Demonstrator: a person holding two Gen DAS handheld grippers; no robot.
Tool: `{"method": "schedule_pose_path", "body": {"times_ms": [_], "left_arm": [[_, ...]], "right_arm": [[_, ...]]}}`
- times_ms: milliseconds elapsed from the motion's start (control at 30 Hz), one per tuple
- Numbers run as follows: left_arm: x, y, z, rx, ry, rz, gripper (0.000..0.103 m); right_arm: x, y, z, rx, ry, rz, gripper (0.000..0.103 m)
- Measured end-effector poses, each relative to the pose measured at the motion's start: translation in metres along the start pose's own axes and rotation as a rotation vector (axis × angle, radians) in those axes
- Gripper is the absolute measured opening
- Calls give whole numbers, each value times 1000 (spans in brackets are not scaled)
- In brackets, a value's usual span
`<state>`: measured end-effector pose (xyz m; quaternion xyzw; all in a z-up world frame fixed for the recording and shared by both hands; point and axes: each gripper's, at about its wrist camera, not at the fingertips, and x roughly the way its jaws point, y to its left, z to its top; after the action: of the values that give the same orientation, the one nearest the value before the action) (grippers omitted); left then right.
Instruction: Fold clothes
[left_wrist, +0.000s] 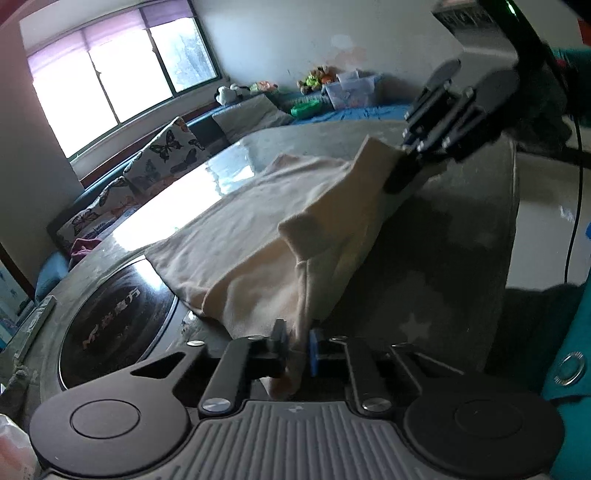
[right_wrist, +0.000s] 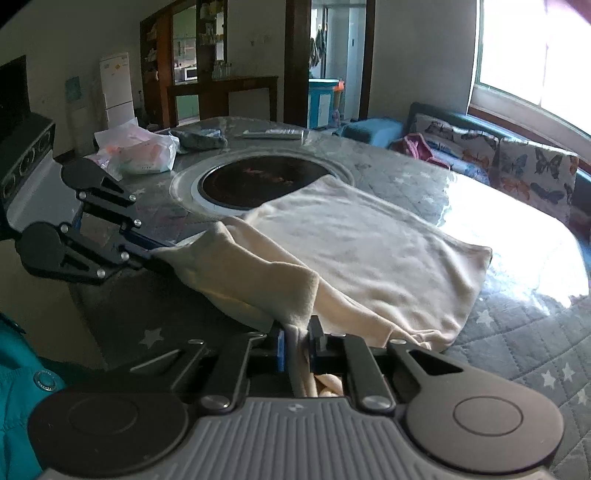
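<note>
One cream garment (right_wrist: 369, 258) lay mid-frame on the quilted table (right_wrist: 517, 332), far edge over 1 round black hotplate (right_wrist: 258, 181). 2 grippers: left gripper (left_wrist: 297, 350), bottom centre in the left view, was pinched on a bunched corner; right gripper (right_wrist: 297, 343), bottom centre in the right view, was clamped on the other near corner. 1 plastic bag (right_wrist: 136, 151) sat upper left, 2 butterfly cushions (right_wrist: 498, 162) upper right.

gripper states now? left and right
Left gripper: closed on the cream garment edge.
Right gripper: closed on the cream garment edge too.
</note>
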<state>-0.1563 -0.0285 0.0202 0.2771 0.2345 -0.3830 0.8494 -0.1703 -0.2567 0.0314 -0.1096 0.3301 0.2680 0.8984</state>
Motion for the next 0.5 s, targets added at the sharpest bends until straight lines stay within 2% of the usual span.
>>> {"method": "schedule_pose_path", "body": {"times_ms": [167,367,500], "left_arm": [[-25,0,9,-31,-59,-20,10],[-78,-10,16,-62,-126,-100,10],[-99,-16,20,-66,-157,-114,10]], "right_arm": [[-21,5,1,-6,-41,-9,10],[-73,26,-4,-31,-56,20,10],[-97,40,-4,-47,-60,13,9]]}}
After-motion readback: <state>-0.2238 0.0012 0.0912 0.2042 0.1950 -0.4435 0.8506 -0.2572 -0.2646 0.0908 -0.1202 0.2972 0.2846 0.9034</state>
